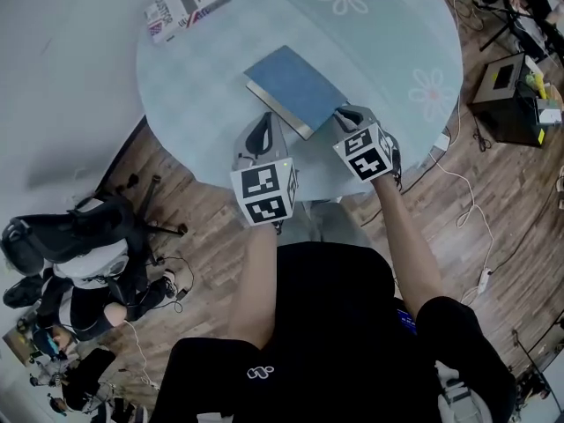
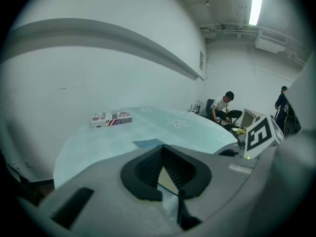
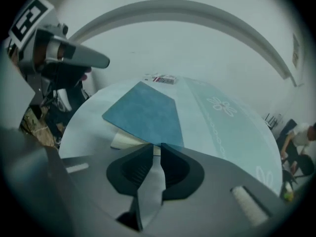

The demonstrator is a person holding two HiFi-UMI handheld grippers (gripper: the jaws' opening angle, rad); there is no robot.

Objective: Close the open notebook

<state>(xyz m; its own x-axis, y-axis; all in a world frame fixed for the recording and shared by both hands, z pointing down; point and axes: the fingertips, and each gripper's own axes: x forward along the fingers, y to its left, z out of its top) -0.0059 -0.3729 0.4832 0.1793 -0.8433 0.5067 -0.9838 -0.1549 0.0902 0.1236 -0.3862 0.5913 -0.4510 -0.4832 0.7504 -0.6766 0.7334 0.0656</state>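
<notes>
Nearest you, just short of the notebook's near edge, your left gripper (image 2: 162,151) hangs over the rim of the round, pale blue desk (image 1: 220,77) printed with white flowers. Its jaws meet at the tips and hold nothing.

Beside it, your right gripper (image 3: 152,147) sits at the near right corner of the rectangular notebook with the blue cover and cream pages (image 3: 145,111). Its jaws stand only a thin slit apart. The cover's corner lies against the tip of one jaw rather than clearly between the two, so I judge it a prop or a nudge, not a grip.

The notebook lies about mid-desk, cover uppermost. In the right gripper view the cover slopes up off the page block on the near side, with a wedge of cream showing beneath. In the head view it looks almost flat. You appear to be in the last step: the cover is over but not seated.

The next move calls for letting that corner sink onto the pages. Then draw the right gripper back toward yourself, clear of the corner. If the cover springs up, press it straight down, since a sideways push could slide the notebook on the smooth desk.

Beyond the notebook, at the desk's far left rim, the flat box printed with flag patterns (image 1: 187,3) sits well apart and plays no part.
</notes>
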